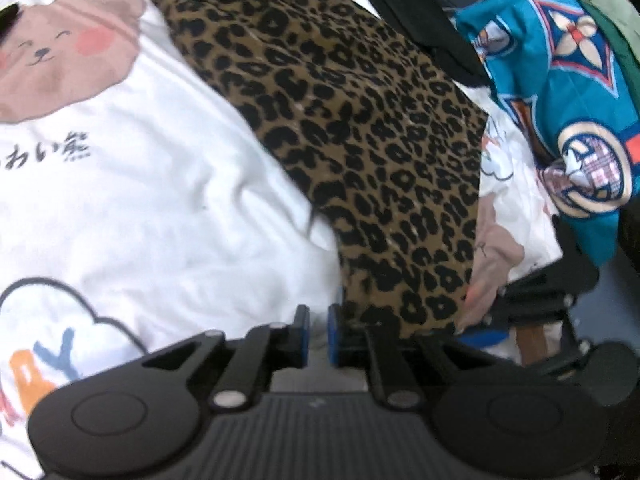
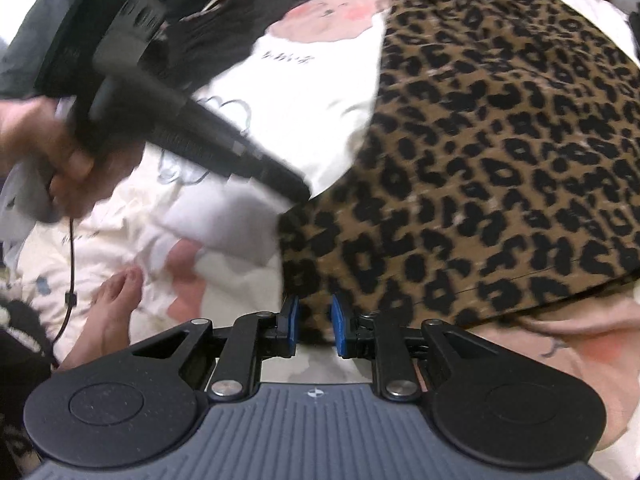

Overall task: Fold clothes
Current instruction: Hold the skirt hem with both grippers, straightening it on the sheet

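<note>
1. The leopard-print garment point(image 1: 360, 128) lies on the white bear-print bedding point(image 1: 140, 184), long axis running away from both grippers.
2. Left gripper point(image 1: 318, 332): jaws narrow; the garment's near edge sits just right of them, apparently ungripped.
3. Right gripper point(image 2: 314, 326): jaws opening, with that edge between them.

A bed covered by a white sheet point(image 1: 168, 208) printed with a pink bear, dark script and cloud outlines carries everything. A leopard-print garment point(image 1: 360, 152) lies across it, running from the far middle to the near edge. Far right, a teal patterned cloth point(image 1: 560, 92) and a black garment point(image 1: 420, 28) sit bunched together. In the right wrist view a person's bare foot point(image 2: 114, 320) rests on the sheet at near left.
</note>
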Motion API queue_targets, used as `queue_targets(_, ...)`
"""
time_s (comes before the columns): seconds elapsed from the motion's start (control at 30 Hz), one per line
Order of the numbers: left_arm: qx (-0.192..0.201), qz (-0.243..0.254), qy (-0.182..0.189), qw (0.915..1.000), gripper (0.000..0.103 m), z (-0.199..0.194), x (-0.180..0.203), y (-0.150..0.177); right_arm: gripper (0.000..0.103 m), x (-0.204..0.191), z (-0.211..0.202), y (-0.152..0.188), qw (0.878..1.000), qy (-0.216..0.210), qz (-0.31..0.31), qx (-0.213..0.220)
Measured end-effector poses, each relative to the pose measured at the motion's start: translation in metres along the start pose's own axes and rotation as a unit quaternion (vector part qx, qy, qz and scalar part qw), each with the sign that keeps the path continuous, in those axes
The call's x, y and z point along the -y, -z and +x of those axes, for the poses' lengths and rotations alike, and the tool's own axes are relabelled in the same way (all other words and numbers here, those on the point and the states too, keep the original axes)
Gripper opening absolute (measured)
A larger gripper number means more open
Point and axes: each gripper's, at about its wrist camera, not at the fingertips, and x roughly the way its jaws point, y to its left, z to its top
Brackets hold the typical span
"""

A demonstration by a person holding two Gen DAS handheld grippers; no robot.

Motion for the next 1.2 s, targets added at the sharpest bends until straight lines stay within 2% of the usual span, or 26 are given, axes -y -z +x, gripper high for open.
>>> queue_targets(0.1,0.001,-0.01,0.005,0.9999,0.02,-0.006,-0.003,0.001,0.022,-0.007,0.0,0.002,1.0,0.003,-0.012,-0.002)
queue_targets(0.33,0.007,-0.022,0.039,0.999,0.043,-0.002,0.002,-0.002,0.023,-0.006,-0.002,0.0,1.0,-0.006,-0.006,-0.004)
queue_targets(0.53,-0.025,-0.05,0.061,0.9966,0.042,0.022,-0.002,0.003,0.023,0.001,-0.006,0.0,1.0,-0.02,0.008,-0.001)
queue_targets(0.63,-0.027,-0.055,0.075,0.9953,0.041,0.023,-0.004,0.009,0.025,0.015,-0.023,-0.002,0.998,-0.034,0.035,0.028)
queue_targets(0.77,-0.025,-0.073,0.088,0.9931,0.033,0.02,-0.012,0.015,0.03,0.042,-0.046,-0.003,0.996,0.0,0.067,0.064)
queue_targets(0.93,-0.02,-0.115,0.106,0.9875,0.033,0.016,-0.022,0.019,0.03,0.072,-0.057,-0.001,0.99,0.045,0.107,0.084)
queue_targets(1.07,-0.011,-0.137,0.124,0.9827,0.034,0.014,-0.023,0.021,0.03,0.08,-0.061,0.0,0.988,0.05,0.111,0.092)
queue_targets(1.2,0.002,-0.165,0.167,0.9719,0.034,0.013,-0.024,0.022,0.03,0.077,-0.064,0.001,0.989,0.049,0.101,0.101)
